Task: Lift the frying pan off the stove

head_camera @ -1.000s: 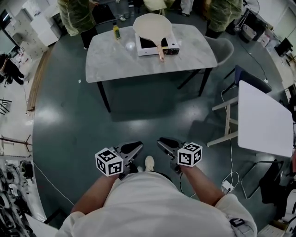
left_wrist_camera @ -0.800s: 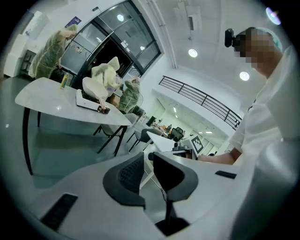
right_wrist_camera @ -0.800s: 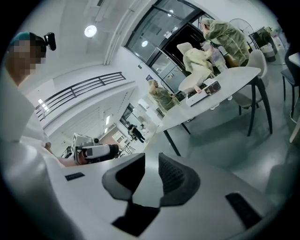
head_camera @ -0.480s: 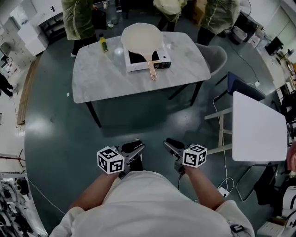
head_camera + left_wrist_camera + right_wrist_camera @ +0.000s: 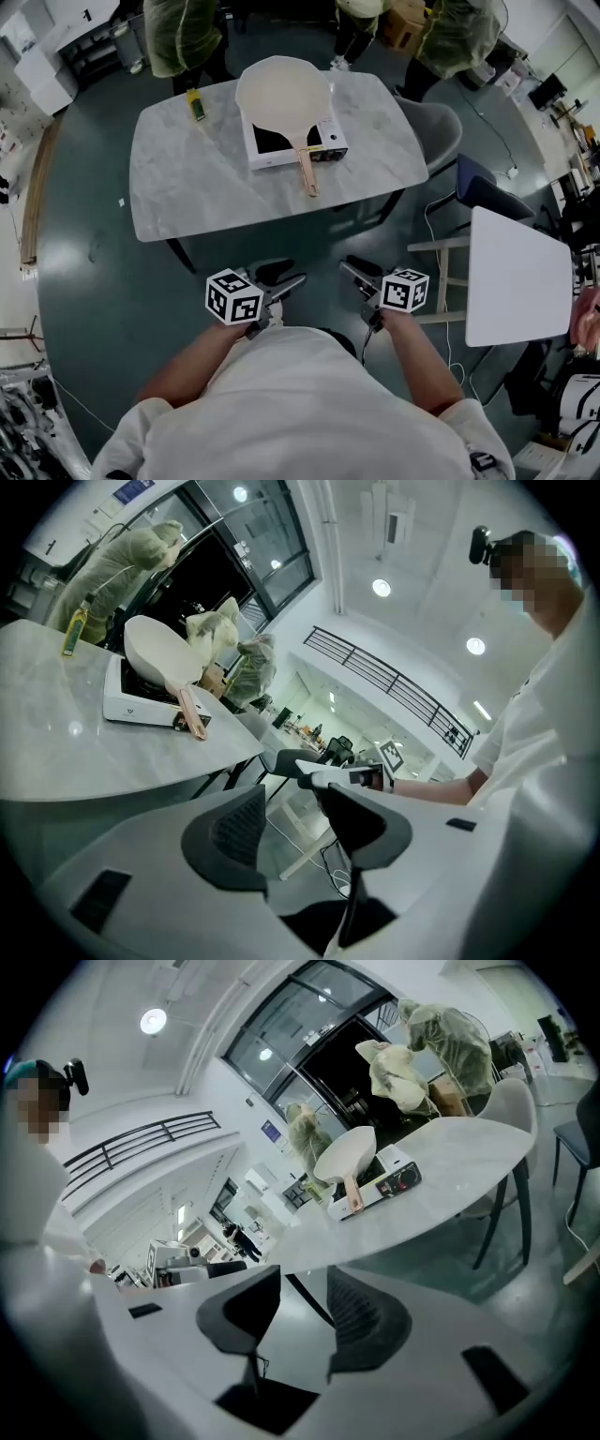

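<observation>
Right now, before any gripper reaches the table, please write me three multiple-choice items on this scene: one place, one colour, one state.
1. Where is the frying pan? A on the stove; B on the floor; C on a chair.
2. What colour is the bottle on the table? A red; B yellow; C blue.
3. How are the left gripper and the right gripper? A shut on the pan handle; B shut on the bottle; C open and empty.
Answers: A, it rests atop the stove; B, its body is yellow; C, both have just been opening their jaws, nothing between them.
</observation>
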A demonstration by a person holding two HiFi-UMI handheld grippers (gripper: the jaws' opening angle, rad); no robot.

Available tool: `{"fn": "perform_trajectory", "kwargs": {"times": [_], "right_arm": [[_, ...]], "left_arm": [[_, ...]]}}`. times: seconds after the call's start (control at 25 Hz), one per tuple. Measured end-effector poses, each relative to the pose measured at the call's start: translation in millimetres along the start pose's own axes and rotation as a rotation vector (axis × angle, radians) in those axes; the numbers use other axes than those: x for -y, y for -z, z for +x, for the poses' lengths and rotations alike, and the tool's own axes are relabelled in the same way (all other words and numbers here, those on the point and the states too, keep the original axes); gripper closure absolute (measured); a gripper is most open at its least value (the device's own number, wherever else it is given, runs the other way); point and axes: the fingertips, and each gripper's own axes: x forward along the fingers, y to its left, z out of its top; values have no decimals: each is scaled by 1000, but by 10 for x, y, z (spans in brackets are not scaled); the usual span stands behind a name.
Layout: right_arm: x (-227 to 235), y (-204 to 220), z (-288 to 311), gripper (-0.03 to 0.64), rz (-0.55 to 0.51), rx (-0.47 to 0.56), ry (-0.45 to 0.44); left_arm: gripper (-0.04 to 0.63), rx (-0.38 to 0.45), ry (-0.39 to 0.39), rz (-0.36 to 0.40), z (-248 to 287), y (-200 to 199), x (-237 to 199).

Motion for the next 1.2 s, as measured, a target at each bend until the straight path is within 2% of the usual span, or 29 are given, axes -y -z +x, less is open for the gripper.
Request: {"fn": "perform_trajectory", "kwargs": {"times": [0.2,0.36,0.48,0.8,1.0,1.2], "right_arm": [[235,-523,410,422,56,6,-44],[510,-940,745,409,73,-16,-80],[765,-1244,1061,397,108,-48,-126],[1273,-1952,1907,350,150,-215,-260],[1341,-2189,2388,319,198,-300,-366],[1255,-2162,2847,295,242,-398,-454]], "left_arm": [[372,-8,9,-91,247,-211,-420],[357,5,-16,-148,505,-373,-727],[347,32,-54,-193,714,-514,-999],[325,130,-182,-345,1303,-873,-1612],[319,156,-255,-411,1546,-926,-1898],[319,209,-318,-467,1595,-951,-2129]]}}
